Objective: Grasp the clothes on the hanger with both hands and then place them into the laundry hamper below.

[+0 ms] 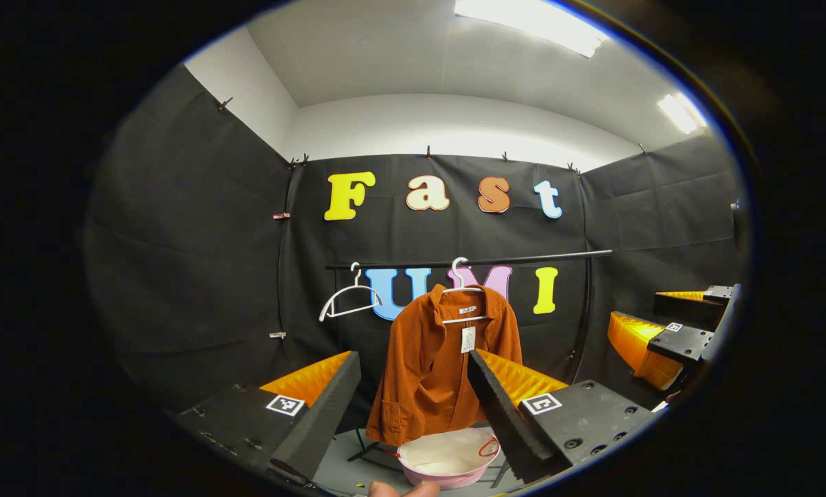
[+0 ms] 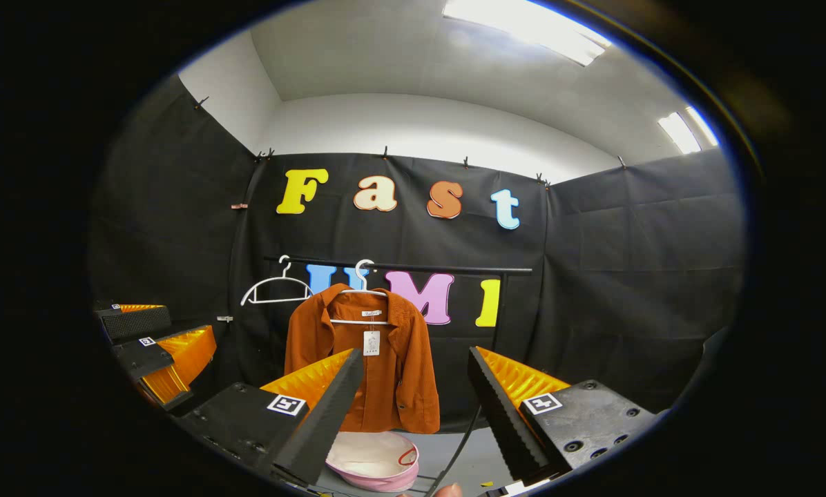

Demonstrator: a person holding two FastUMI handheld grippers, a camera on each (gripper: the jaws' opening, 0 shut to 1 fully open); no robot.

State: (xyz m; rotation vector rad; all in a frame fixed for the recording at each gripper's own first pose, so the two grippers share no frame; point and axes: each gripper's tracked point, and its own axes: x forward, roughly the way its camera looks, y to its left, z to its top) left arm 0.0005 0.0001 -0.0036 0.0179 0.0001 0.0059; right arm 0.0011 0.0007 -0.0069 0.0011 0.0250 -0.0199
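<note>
A rust-orange shirt (image 1: pixel 432 362) (image 2: pixel 392 373) hangs on a white hanger (image 1: pixel 463 293) (image 2: pixel 362 290) from a black rail (image 1: pixel 523 259) (image 2: pixel 447 268). Below it on the floor sits a pink hamper (image 1: pixel 449 457) (image 2: pixel 375 461) with a white lining. My left gripper (image 1: pixel 413 362) is open, well short of the shirt, which shows between its fingers. My right gripper (image 2: pixel 413 362) is open too, with the shirt behind its left finger (image 2: pixel 320 407). The right gripper (image 1: pixel 668 331) appears at the right edge of the left gripper view, and the left gripper (image 2: pixel 154 345) at the left of the right gripper view.
A second white hanger (image 1: pixel 349 298) (image 2: pixel 275 288) hangs empty on the rail to the left of the shirt. The rail's black upright post (image 1: pixel 583 324) (image 2: pixel 497 310) stands at the right. A dark cable (image 2: pixel 458 442) runs across the grey floor beside the hamper.
</note>
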